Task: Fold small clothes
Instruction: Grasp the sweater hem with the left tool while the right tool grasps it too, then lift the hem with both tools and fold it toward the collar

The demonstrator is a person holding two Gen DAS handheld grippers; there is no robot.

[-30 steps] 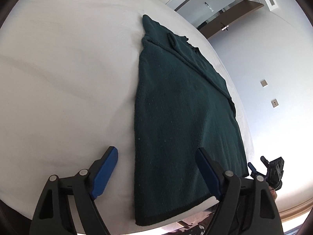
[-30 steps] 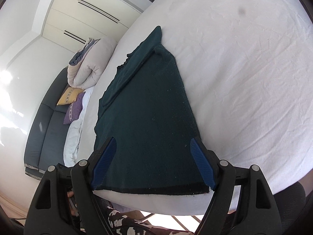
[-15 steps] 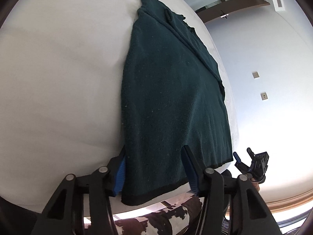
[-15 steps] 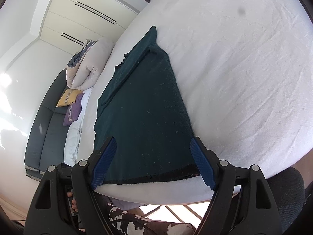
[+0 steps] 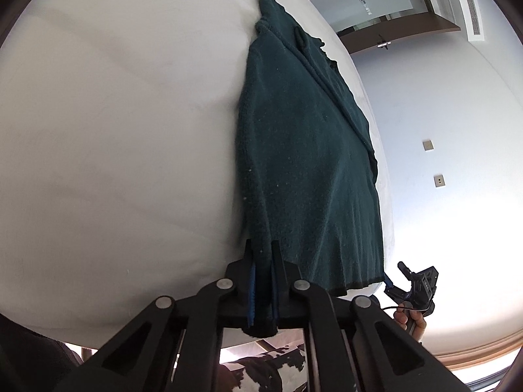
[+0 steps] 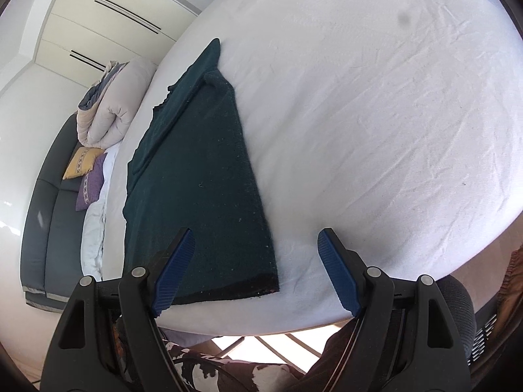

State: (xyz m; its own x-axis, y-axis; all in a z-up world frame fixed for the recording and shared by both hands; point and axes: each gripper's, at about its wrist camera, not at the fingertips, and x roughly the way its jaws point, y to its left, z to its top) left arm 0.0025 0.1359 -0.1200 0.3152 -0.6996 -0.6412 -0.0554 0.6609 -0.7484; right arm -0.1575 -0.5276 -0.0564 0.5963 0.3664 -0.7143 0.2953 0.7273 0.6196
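Note:
A dark green knitted garment [image 5: 307, 163] lies flat and lengthwise on a white bed, its hem at the near edge. It also shows in the right wrist view [image 6: 196, 179]. My left gripper [image 5: 262, 254] is shut on the hem's near left corner, cloth pinched between its blue pads. My right gripper [image 6: 255, 251] is open, its fingers straddling the hem's right corner [image 6: 271, 285] without touching the cloth. The right gripper also shows small in the left wrist view [image 5: 415, 282], past the hem's right end.
The white sheet [image 6: 376, 114] stretches wide to the right of the garment. A rolled duvet [image 6: 108, 104] and cushions [image 6: 85, 170] sit on a dark sofa [image 6: 49, 222] at left. The bed edge [image 6: 248, 323] is just below the grippers.
My left gripper moved in onto the hem's left corner and closed on it. My right gripper stayed open and shifted right, so the hem corner now lies between its fingers.

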